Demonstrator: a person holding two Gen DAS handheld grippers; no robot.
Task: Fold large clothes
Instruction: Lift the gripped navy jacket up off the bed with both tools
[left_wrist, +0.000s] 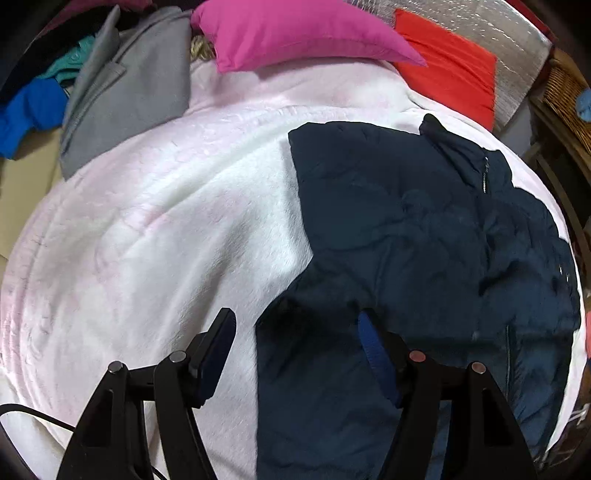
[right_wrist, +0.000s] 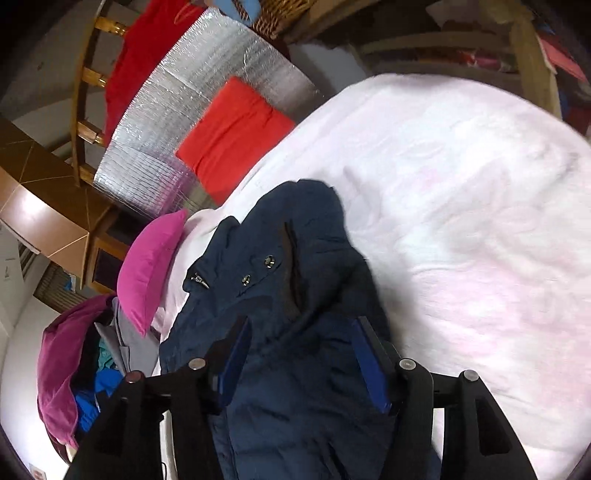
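On the right wrist view alone, jacket (right_wrist: 295, 314) snaps (right_wrist: 268, 261) show; both fingers parted, empty.

White-blanketed bed (left_wrist: 147, 221), wicker shelf (left_wrist: 565, 96)

Jacket (left_wrist: 424, 229) hem — cut off below

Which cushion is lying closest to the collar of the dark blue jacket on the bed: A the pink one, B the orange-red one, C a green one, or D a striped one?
B: in the left wrist view the orange-red cushion sits just past the collar end of the dark blue jacket, while the pink cushion lies further along the white blanket.
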